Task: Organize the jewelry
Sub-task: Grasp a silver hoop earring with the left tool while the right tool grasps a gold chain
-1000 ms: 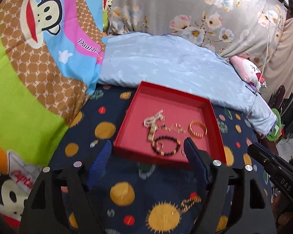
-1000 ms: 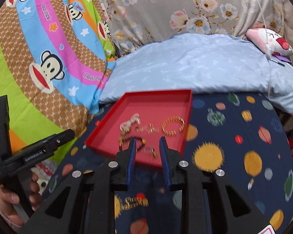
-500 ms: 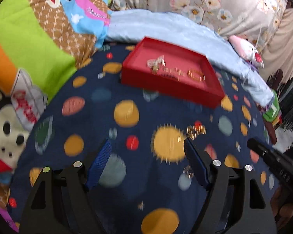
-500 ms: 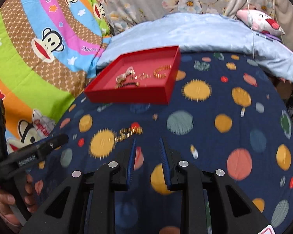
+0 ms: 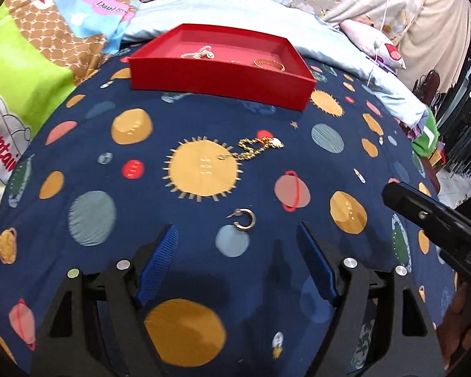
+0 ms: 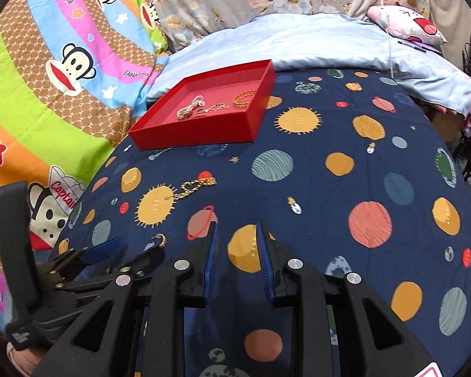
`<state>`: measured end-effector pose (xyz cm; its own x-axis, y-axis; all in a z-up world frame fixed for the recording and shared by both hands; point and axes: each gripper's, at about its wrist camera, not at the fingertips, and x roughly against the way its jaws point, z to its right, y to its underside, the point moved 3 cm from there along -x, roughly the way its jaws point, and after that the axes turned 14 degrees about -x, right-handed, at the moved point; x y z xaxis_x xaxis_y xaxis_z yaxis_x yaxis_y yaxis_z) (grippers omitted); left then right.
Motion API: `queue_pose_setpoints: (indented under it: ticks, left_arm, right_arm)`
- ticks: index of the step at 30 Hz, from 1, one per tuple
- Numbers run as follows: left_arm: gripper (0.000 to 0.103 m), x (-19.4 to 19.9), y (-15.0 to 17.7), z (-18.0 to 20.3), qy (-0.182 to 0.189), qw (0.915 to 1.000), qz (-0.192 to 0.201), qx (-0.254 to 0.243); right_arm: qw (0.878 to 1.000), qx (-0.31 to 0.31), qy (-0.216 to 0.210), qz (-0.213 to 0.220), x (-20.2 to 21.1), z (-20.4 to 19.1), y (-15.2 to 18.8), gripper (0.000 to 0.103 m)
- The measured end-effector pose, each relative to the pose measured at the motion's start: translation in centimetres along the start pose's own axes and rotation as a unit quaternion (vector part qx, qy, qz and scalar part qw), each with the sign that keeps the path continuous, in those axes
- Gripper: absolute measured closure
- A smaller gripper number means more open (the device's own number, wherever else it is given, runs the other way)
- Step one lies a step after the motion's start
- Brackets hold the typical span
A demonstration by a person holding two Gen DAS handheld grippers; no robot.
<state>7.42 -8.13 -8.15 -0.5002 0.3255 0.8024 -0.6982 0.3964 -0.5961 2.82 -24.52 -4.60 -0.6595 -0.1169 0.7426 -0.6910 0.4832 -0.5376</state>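
Over hoop earring (image 5: 244,219), left gripper (image 5: 235,264) wide, empty

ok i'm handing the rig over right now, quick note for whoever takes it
Left tool: open, empty, low over the hoop earring.
Right tool: narrow gap, empty, above the cloth.
Red tray: holds a pearl piece, a small gold piece and a gold bangle.
Left to do: earring and gold chain lie loose on the blanket; move both to the tray.

bedspread (image 5: 116,216) (planet-print): tray (image 5: 223,77), chain (image 5: 251,150), earring (image 5: 245,219).
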Motion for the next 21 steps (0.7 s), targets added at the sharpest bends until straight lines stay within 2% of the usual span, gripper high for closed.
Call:
queue_pose_setpoints:
  ticks: [3,9,10,11,12,13,18,19,21]
  left_arm:
    - [0.029,-0.9,-0.1,0.7,-0.002,1.0000,-0.003,-0.001]
    - [0.048,-1.5,-0.3,0.9,-0.015,0.9998,0.001,-0.012]
    - [0.057,-1.5,-0.4,0.8,-0.016,0.9998,0.002,-0.013]
    - [0.071,-1.5,-0.4,0.8,-0.013,0.9998,0.003,-0.015]
    - [0.079,-1.4,-0.4,0.7,-0.008,0.9998,0.004,-0.017]
    - [0.083,-1.4,-0.3,0.6,-0.001,0.9998,0.001,-0.021]
    - [0.083,0.0,0.2,-0.7,0.019,0.9997,0.007,-0.015]
    - [0.099,0.5,0.3,-1.1,0.022,0.9997,0.010,-0.011]
    - [0.103,1.3,0.5,-1.8,0.029,0.9995,0.011,-0.006]
  right_arm:
    - [1.000,-0.004,0.002,0.000,0.3,0.4,0.1,0.078]
    - [1.000,-0.011,0.001,-0.003,0.3,0.7,0.3,0.078]
    - [1.000,-0.012,0.001,-0.004,0.2,0.7,0.3,0.078]
    - [1.000,-0.012,0.000,-0.005,0.1,0.7,0.3,0.078]
    - [1.000,-0.012,-0.001,-0.006,0.1,0.6,0.4,0.078]
    - [1.000,-0.011,-0.001,-0.007,0.1,0.5,0.4,0.078]
    - [1.000,-0.008,-0.005,-0.008,0.0,0.1,0.4,0.078]
    - [1.000,-0.007,-0.006,-0.009,0.0,0.0,0.4,0.078]
    - [1.000,-0.006,-0.009,-0.011,-0.1,-0.3,0.4,0.078]
